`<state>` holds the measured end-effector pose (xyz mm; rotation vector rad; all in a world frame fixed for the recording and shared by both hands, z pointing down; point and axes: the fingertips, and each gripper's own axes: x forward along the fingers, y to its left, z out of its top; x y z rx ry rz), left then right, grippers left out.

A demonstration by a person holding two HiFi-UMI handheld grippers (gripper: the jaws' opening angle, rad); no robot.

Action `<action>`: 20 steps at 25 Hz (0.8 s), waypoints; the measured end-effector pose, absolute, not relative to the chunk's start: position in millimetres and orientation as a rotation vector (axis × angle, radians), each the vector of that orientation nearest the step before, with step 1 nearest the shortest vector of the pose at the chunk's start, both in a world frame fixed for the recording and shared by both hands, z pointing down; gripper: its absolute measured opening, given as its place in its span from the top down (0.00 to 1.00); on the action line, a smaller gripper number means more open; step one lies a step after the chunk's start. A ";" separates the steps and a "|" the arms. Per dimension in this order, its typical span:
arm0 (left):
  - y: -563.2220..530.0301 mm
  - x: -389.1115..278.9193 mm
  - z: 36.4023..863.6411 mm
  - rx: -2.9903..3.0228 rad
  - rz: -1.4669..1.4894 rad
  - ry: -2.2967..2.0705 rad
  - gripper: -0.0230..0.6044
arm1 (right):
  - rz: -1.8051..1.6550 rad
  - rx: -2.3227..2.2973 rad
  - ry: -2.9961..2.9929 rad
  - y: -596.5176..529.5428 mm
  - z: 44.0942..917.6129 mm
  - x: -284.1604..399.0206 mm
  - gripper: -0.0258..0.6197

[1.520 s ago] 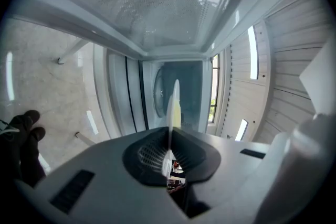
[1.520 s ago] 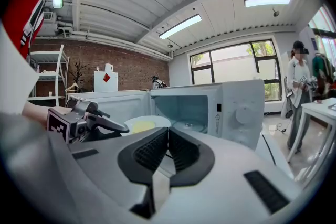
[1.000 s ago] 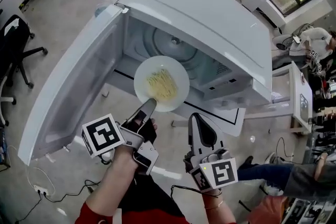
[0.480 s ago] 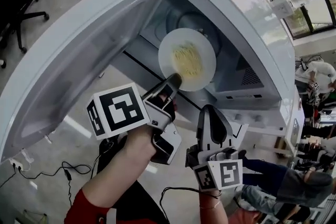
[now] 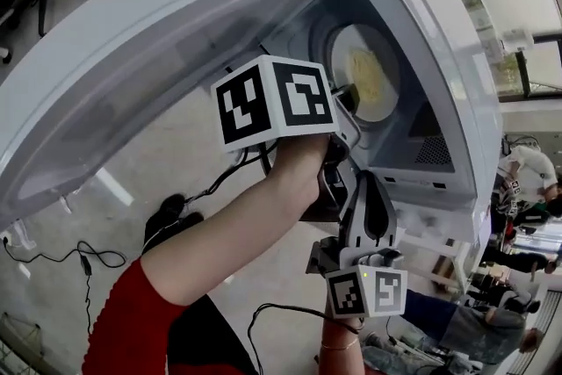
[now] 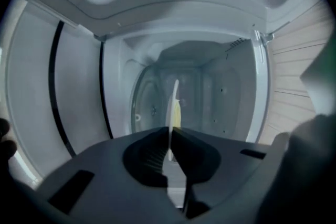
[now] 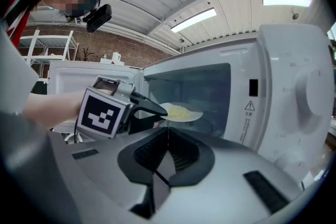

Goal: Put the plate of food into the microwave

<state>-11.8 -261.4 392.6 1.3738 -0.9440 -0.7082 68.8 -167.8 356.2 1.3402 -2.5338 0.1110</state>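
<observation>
A white plate (image 5: 367,73) with yellow noodles hangs inside the open white microwave (image 5: 439,57), above its glass turntable (image 6: 149,107). My left gripper (image 5: 346,92) is shut on the plate's near rim and reaches into the cavity. In the left gripper view the plate (image 6: 172,105) shows edge-on, pinched between the jaws of the left gripper (image 6: 169,136). The right gripper view shows the plate (image 7: 181,112) level, just inside the opening. My right gripper (image 5: 367,182) stays outside, below the opening, shut with nothing in it (image 7: 168,136).
The microwave door (image 5: 132,57) stands swung wide open to the left. The control panel with a round knob (image 7: 310,97) is on the microwave's right side. Cables (image 5: 79,259) lie on the floor below. People sit at the far right (image 5: 527,180).
My left gripper has carried the plate forward from in front of the opening into the cavity. The head camera has moved closer. My right gripper stays low outside.
</observation>
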 end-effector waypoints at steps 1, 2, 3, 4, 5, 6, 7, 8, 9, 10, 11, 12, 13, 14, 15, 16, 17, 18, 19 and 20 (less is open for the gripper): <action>-265.3 -10.5 392.9 1.374 -0.694 -0.946 0.93 | 0.109 1.333 -2.534 -169.3 356.1 68.3 0.94; -268.5 -8.7 393.7 1.376 -0.676 -0.947 0.93 | 0.107 1.329 -2.535 -170.6 355.8 67.6 0.94; -271.4 -6.9 394.8 1.378 -0.656 -0.948 0.93 | 0.105 1.328 -2.536 -172.0 355.3 66.9 0.94; -274.2 -5.4 396.1 1.381 -0.636 -0.951 0.93 | 0.103 1.329 -2.538 -173.5 354.6 66.0 0.94; -277.2 -4.4 397.1 1.384 -0.619 -0.958 0.93 | 0.101 1.328 -2.542 -175.3 354.0 65.1 0.94; -280.2 -3.7 397.9 1.388 -0.607 -0.966 0.93 | 0.098 1.325 -2.546 -177.2 353.4 64.2 0.94; -283.0 -2.9 398.6 1.392 -0.598 -0.972 0.93 | 0.095 1.321 -2.551 -179.0 352.9 63.8 0.94; -285.5 -1.7 399.4 1.394 -0.593 -0.973 0.93 | 0.092 1.318 -2.553 -180.5 352.7 63.9 0.94; -287.4 -0.3 400.9 1.391 -0.591 -0.969 0.93 | 0.091 1.317 -2.554 -181.5 352.9 64.1 0.94; -288.7 0.8 403.1 1.386 -0.587 -0.965 0.93 | 0.090 1.316 -2.555 -182.3 353.2 63.9 0.94; -289.5 1.3 405.7 1.380 -0.579 -0.962 0.93 | 0.091 1.315 -2.555 -182.8 353.5 63.2 0.94; -290.0 1.1 408.3 1.377 -0.566 -0.965 0.93 | 0.090 1.315 -2.554 -183.3 353.7 62.1 0.94; -290.4 0.7 410.4 1.378 -0.551 -0.970 0.93 | 0.089 1.316 -2.553 -183.7 353.5 61.1 0.94; -290.7 0.6 412.1 1.380 -0.535 -0.977 0.93 | 0.088 1.317 -2.553 -184.0 353.0 60.3 0.94; -291.0 1.0 413.7 1.383 -0.520 -0.982 0.93 | 0.087 1.320 -2.554 -184.1 352.6 60.1 0.94; -291.3 2.0 415.4 1.383 -0.505 -0.984 0.93 | 0.088 1.323 -2.555 -184.2 352.5 60.4 0.94; -291.6 3.2 417.0 1.383 -0.491 -0.984 0.93 | 0.092 1.327 -2.554 -184.3 352.8 60.9 0.94; -292.2 4.2 418.2 1.383 -0.476 -0.983 0.93 | 0.098 1.331 -2.551 -184.5 353.3 61.2 0.94; -293.2 4.8 418.5 1.386 -0.462 -0.984 0.93 | 0.104 1.334 -2.548 -184.9 353.6 61.3 0.94; -294.5 5.0 418.2 1.392 -0.446 -0.987 0.93 | 0.109 1.336 -2.545 -185.3 353.8 61.0 0.94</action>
